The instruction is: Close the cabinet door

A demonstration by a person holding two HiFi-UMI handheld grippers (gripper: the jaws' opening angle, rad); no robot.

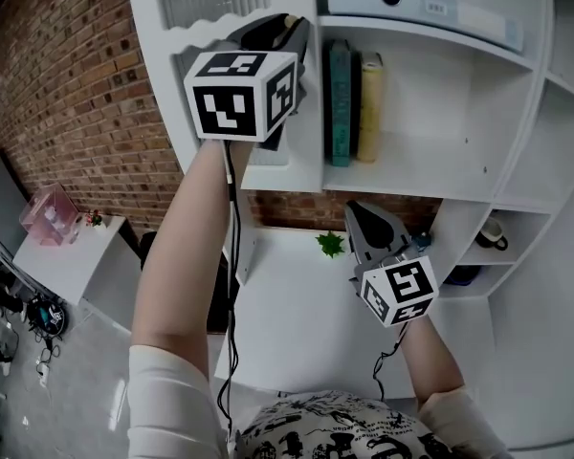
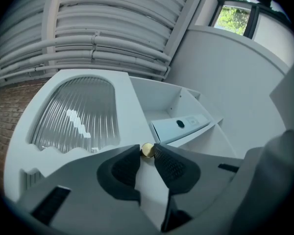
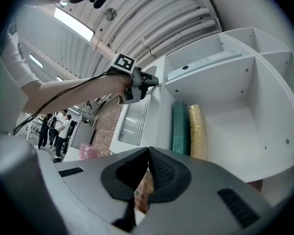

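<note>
the left gripper [image 2: 147,153] was raised to the upper left corner of the white cabinet [image 1: 517,151], its jaws clenched on the small brass knob [image 2: 147,150] of the cabinet door [image 2: 83,116]. the knob sat pinched right at the tips of the two black pads. the door, white with a ribbed glass panel, stood swung out from the cabinet's left edge, leaving the compartments beside it uncovered.

the right gripper [image 3: 148,154] hung lower, in front of the cabinet's bottom edge, with its jaws pressed together and nothing between them.

on the middle shelf a teal book [image 1: 340,103] and a yellow book [image 1: 370,108] stood upright, touching, hard against the shelf's left wall. a pale binder [image 1: 416,8] lay flat on the shelf above. a dark mug [image 1: 491,234] sat in a small compartment at the lower right. a brick wall [image 1: 67,94] ran off to the left.
</note>
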